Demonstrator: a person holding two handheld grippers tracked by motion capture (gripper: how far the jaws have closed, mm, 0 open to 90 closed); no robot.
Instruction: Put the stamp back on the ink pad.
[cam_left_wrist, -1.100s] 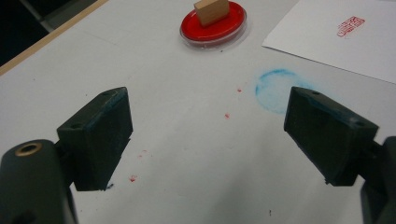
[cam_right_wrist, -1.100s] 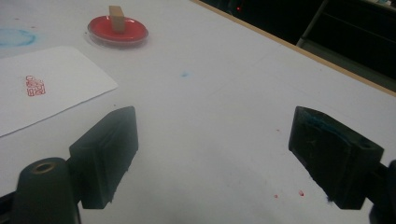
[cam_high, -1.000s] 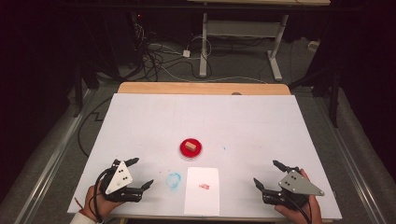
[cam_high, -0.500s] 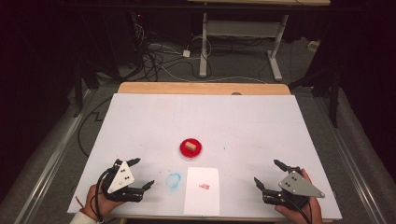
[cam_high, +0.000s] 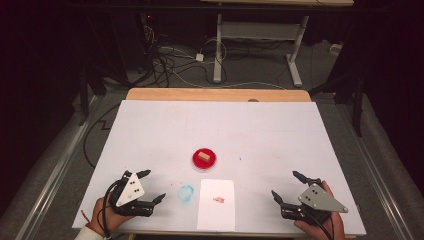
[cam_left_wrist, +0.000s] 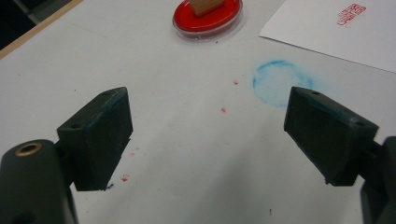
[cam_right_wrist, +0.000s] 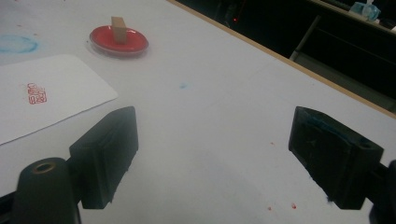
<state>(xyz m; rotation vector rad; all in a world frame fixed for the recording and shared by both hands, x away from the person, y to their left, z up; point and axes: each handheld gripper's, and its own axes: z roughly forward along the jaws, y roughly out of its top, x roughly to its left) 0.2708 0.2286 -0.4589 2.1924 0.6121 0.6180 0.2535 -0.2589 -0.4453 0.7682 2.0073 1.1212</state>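
A round red ink pad (cam_high: 204, 159) (cam_left_wrist: 207, 17) (cam_right_wrist: 119, 41) lies near the table's middle with a small wooden stamp (cam_high: 203, 156) (cam_left_wrist: 206, 5) (cam_right_wrist: 118, 29) standing on it. Nearer the front edge lies a white sheet of paper (cam_high: 216, 203) (cam_left_wrist: 336, 28) (cam_right_wrist: 42, 100) bearing a red stamp mark (cam_high: 218, 200) (cam_left_wrist: 350, 14) (cam_right_wrist: 36, 93). My left gripper (cam_high: 152, 185) (cam_left_wrist: 205, 135) rests at the front left, open and empty. At the front right my right gripper (cam_high: 289, 186) (cam_right_wrist: 229, 154) is open too, with nothing between its jaws.
A blue ink ring (cam_high: 186, 193) (cam_left_wrist: 279, 81) (cam_right_wrist: 17, 45) stains the white table cover (cam_high: 150, 135) left of the paper. Small red and blue specks dot the cover. A wooden table edge (cam_high: 215, 94) runs along the back, with cables and a desk frame (cam_high: 260, 35) beyond.
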